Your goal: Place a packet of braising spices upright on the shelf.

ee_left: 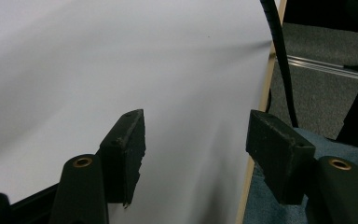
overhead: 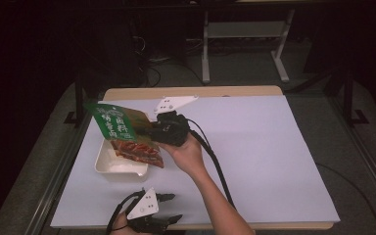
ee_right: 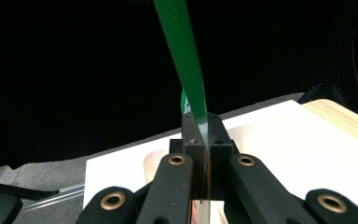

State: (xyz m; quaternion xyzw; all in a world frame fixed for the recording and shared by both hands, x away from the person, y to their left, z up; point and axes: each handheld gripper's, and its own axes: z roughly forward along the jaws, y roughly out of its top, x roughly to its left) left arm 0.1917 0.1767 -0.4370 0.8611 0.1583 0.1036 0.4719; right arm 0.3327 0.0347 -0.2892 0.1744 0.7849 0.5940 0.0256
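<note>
A green and red snack bag [overhead: 125, 133] hangs tilted above a white rectangular tray [overhead: 120, 165] at the table's left. My right gripper [overhead: 152, 131] is shut on the bag's right edge. In the right gripper view the bag [ee_right: 186, 70] shows edge-on as a thin green strip that rises from between the closed jaws of the right gripper [ee_right: 203, 135]. My left gripper [overhead: 172, 207] rests open near the table's front edge with nothing in it. In the left gripper view the left gripper [ee_left: 196, 140] has its jaws wide apart over the white table cover [ee_left: 121, 56].
The white cover [overhead: 254, 147] spreads over most of the wooden table [overhead: 191, 91]. A black cable [overhead: 215, 161] trails from the right gripper toward the front edge. Beyond the table stand a white frame [overhead: 245, 34] and dark floor.
</note>
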